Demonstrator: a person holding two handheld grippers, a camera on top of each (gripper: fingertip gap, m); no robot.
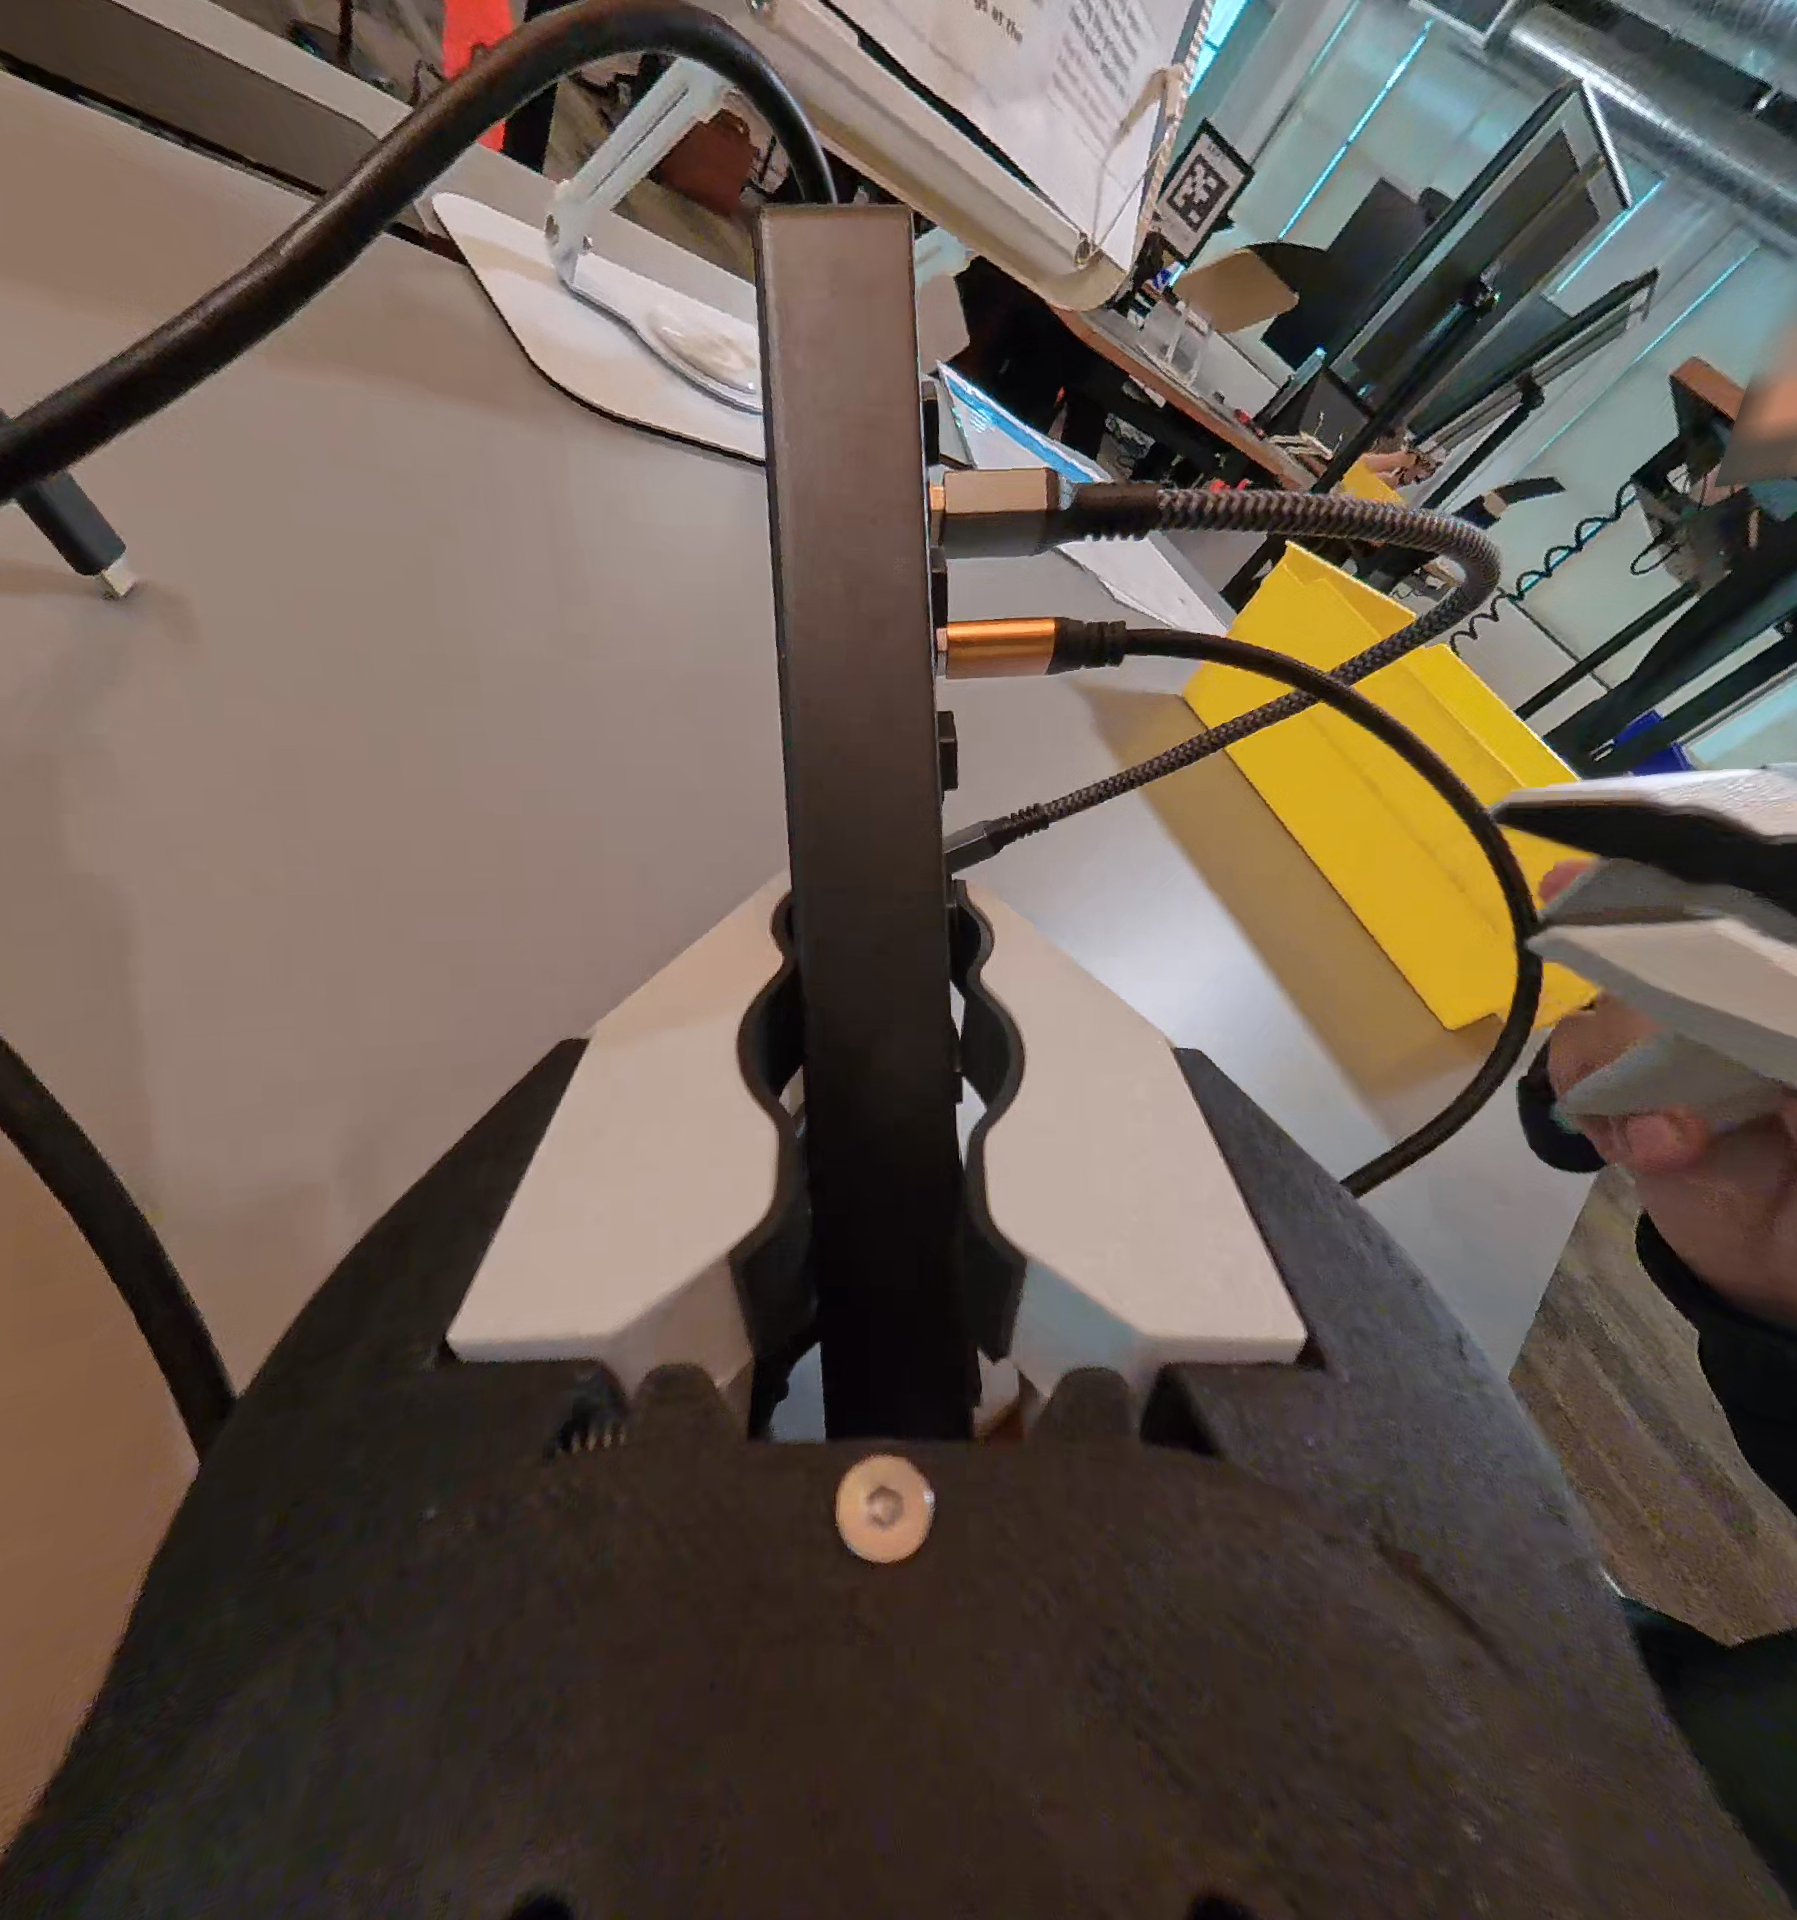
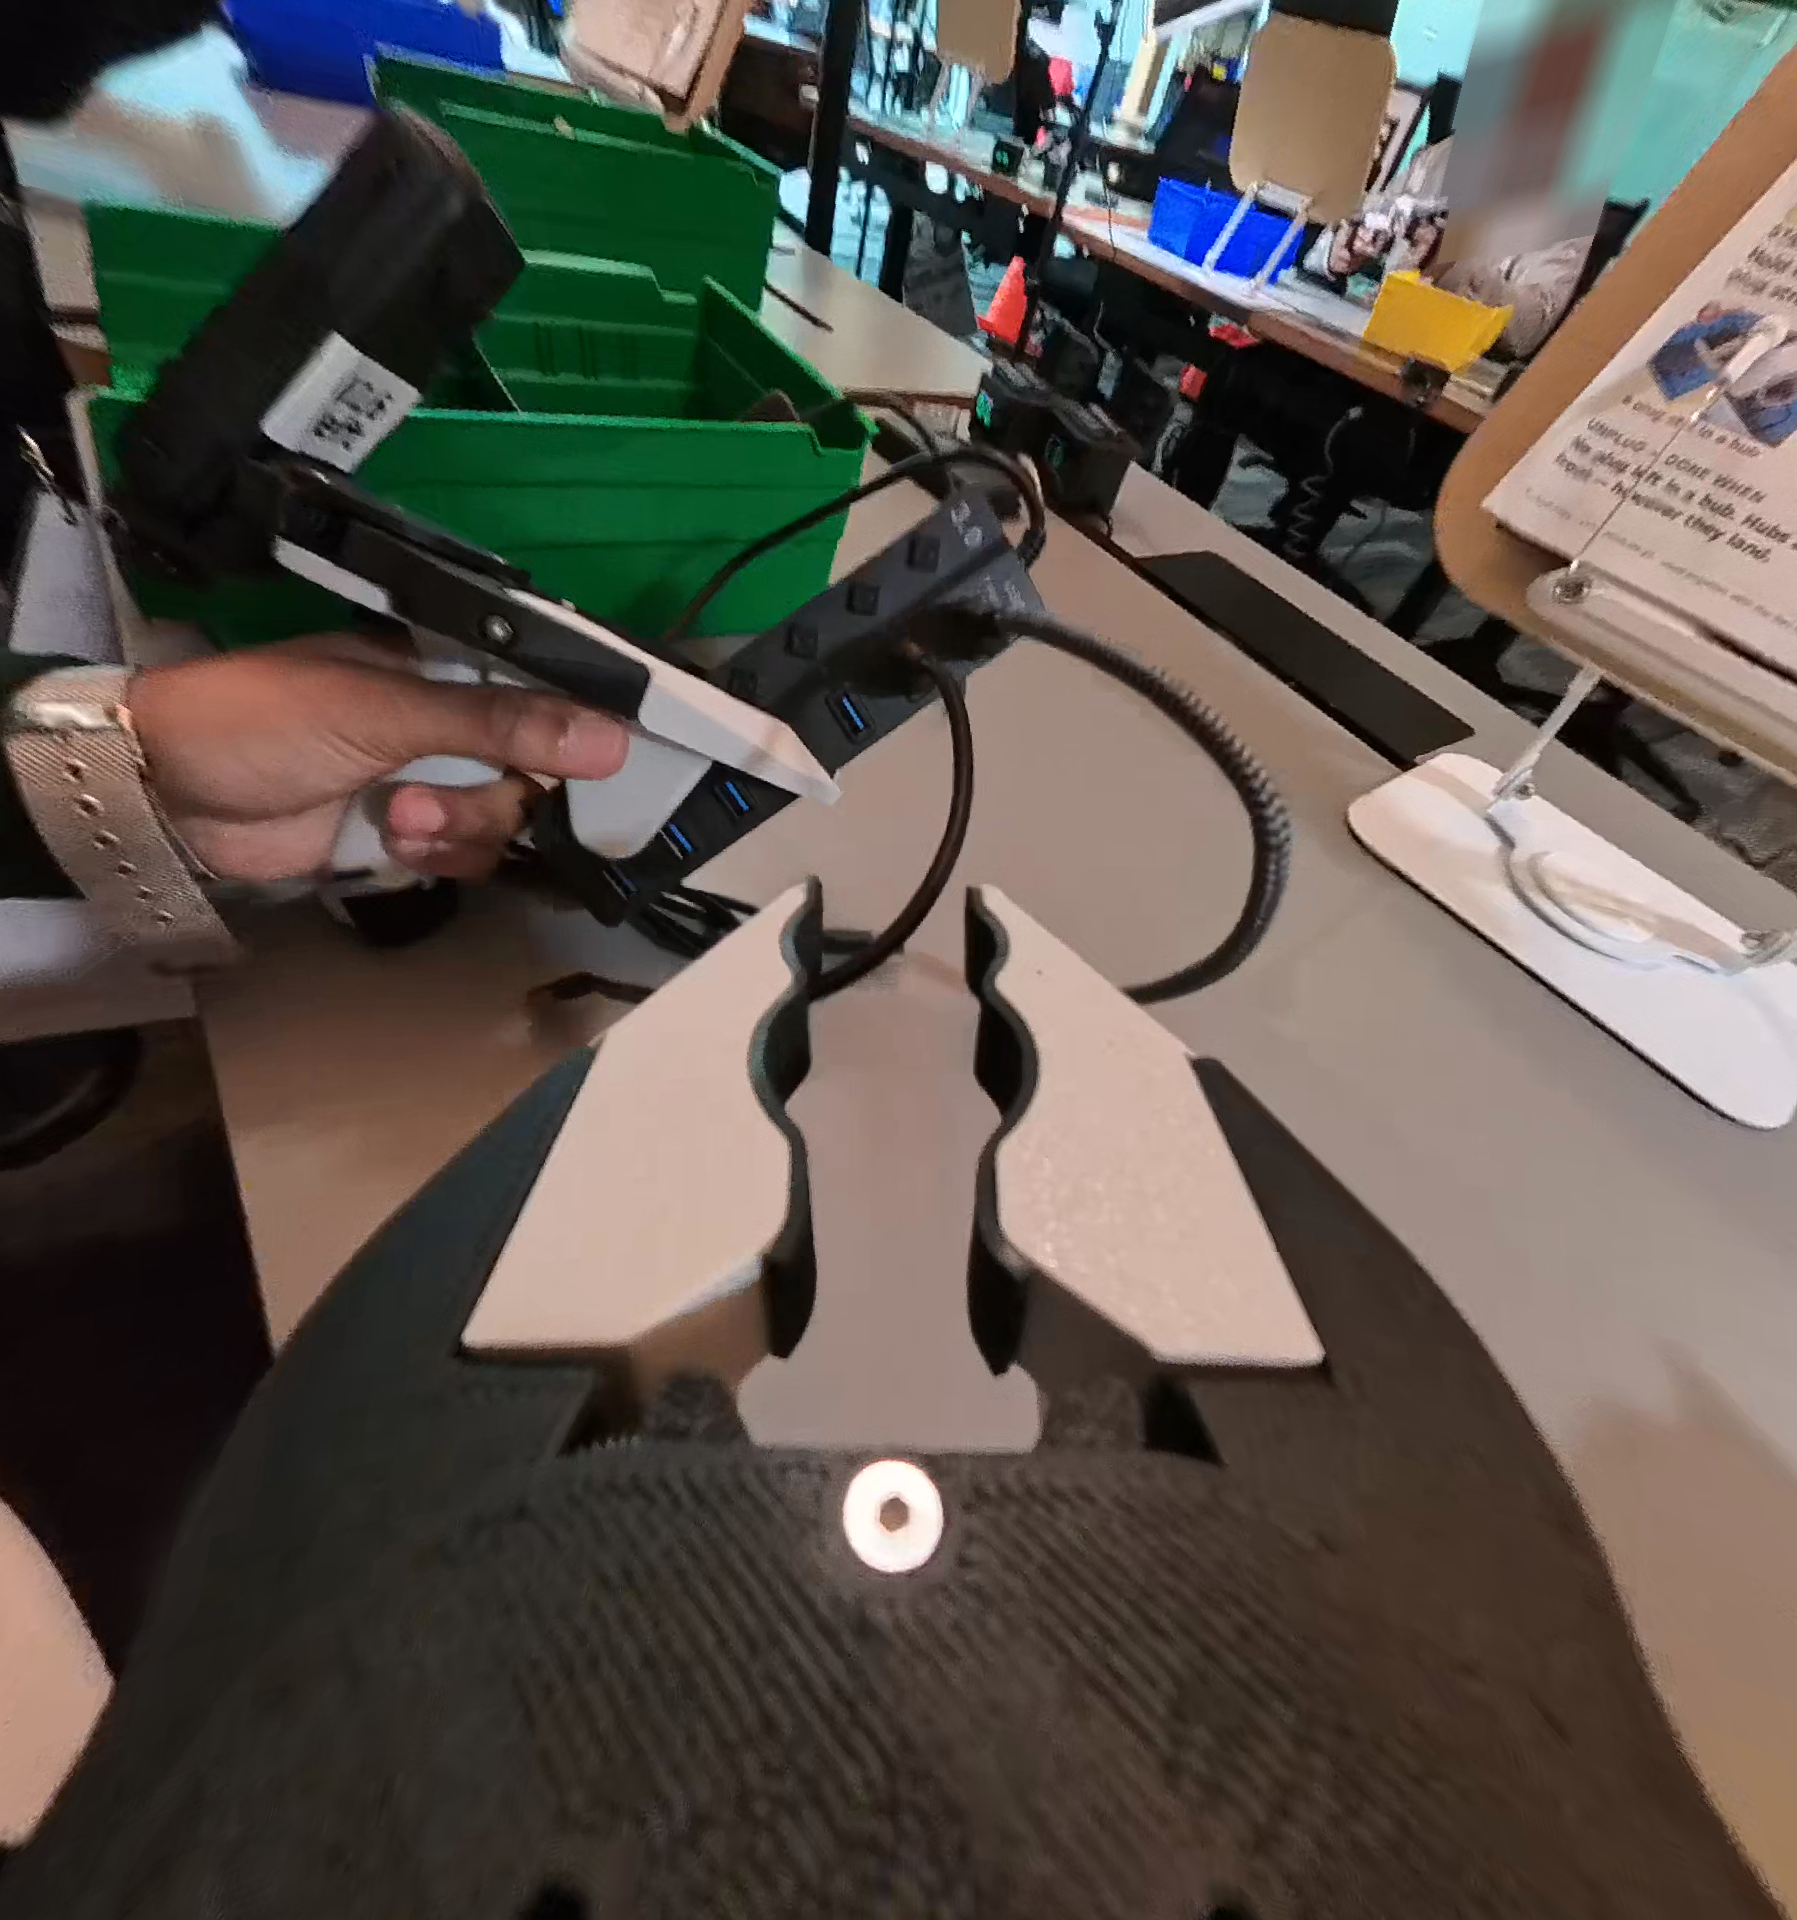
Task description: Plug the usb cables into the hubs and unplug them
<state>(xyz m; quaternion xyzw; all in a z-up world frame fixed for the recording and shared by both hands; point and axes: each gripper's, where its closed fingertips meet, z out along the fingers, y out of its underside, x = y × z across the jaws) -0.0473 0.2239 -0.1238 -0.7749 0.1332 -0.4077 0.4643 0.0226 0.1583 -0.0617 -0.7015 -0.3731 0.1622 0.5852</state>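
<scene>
Gripping hub (image 1: 852, 644), left claw (image 1: 878, 914) level.

Gap between right gripper (image 2: 892, 914) fingers was clear down to bare table (image 2: 1237, 1195). Just ahead, thin black cable (image 2: 951, 800) and braided cable (image 2: 1258, 821) looped across the approach. Document stand (image 2: 1600, 935) blocked far right; green bin (image 2: 613, 488) stood far left.

The left gripper (image 1: 873, 1039) is clamped, both white fingers (image 1: 655, 1164) pressed against what is gripped between them, and in the right wrist view it is seen held by a left hand (image 2: 354, 758) wrapped around its grip, a strap worn on the wrist. The right gripper (image 2: 894, 1039) is held with its jaws parted and, as far as motion blur allows, nothing between them
</scene>
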